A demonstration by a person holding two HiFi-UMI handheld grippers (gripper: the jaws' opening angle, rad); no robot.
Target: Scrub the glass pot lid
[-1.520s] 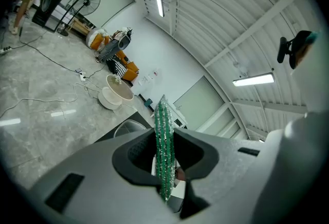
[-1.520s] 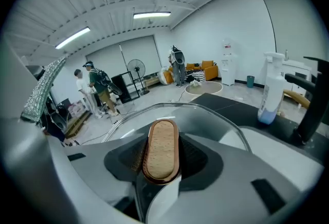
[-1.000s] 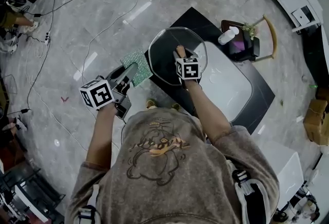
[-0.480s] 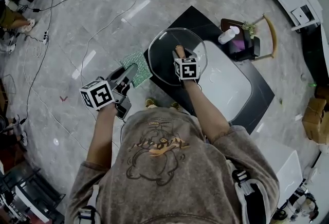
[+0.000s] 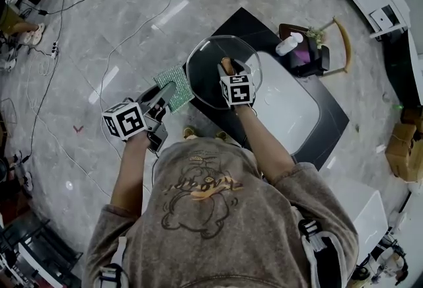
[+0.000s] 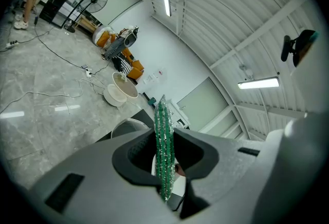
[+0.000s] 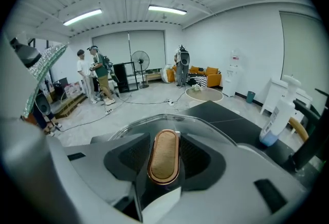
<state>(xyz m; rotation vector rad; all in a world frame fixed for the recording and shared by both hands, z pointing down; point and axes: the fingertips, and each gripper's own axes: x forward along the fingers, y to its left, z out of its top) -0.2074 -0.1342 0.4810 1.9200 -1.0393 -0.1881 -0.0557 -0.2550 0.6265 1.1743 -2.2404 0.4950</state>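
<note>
Right claw [image 7: 164, 159] clamped on the oval brown handle [image 7: 163, 148] of the glass pot lid [image 5: 203, 65], holding it above the near left part of the black surface [image 5: 254, 26], left of a white sink [image 5: 291, 111]. Left claw [image 6: 165, 166] pinches a green scouring pad [image 6: 163, 125], just beside the lid's left rim. The lid looks rigid and breakable, probably heavy, and slippery once wet. The handle seems the only safe hold.
</note>
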